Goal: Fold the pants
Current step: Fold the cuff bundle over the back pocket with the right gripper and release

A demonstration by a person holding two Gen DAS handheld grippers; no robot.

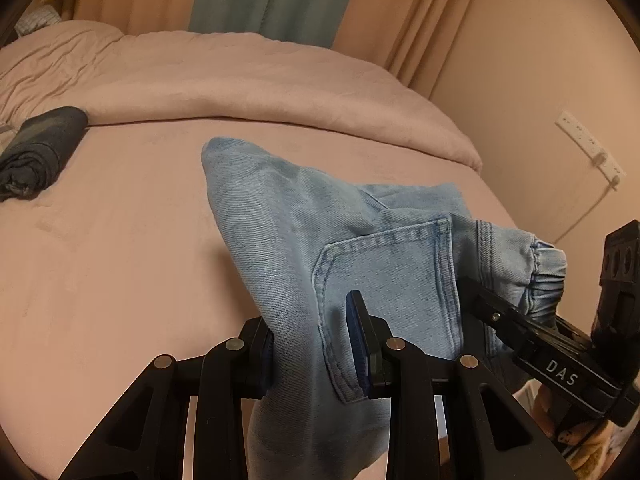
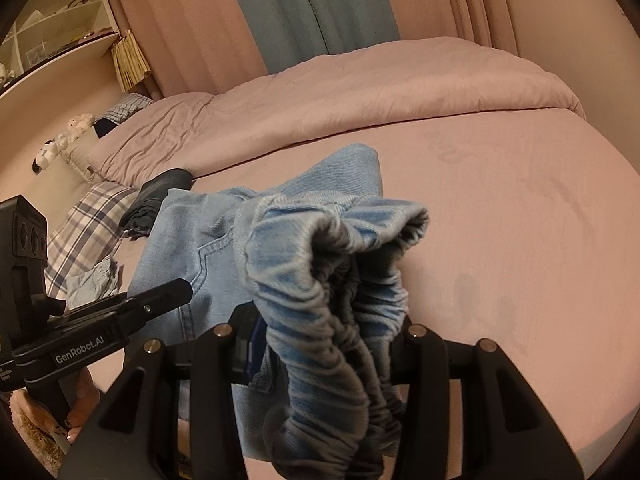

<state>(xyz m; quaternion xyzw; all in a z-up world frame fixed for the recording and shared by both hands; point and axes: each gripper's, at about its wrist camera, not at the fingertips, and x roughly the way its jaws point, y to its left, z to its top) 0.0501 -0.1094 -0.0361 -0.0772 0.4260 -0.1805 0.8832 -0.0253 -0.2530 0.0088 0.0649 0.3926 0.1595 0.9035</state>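
Light blue denim pants point(image 1: 320, 232) are held up over the pink bed. My left gripper point(image 1: 316, 344) is shut on the seat of the pants next to a back pocket point(image 1: 392, 280). My right gripper point(image 2: 324, 344) is shut on the bunched elastic waistband point(image 2: 320, 280). The pants point(image 2: 208, 248) drape between the two grippers, and a fold of leg rests on the bed. The right gripper shows in the left wrist view point(image 1: 492, 312), and the left gripper shows in the right wrist view point(image 2: 176, 288). The rest of the legs hangs below, out of sight.
A dark folded garment point(image 1: 40, 148) lies on the bed sheet point(image 1: 120, 240) at the far left, also in the right wrist view point(image 2: 160, 196). A bunched pink duvet point(image 1: 240, 80) lies at the back. A plaid pillow point(image 2: 88, 224) sits left. A power strip point(image 1: 588, 148) hangs on the wall.
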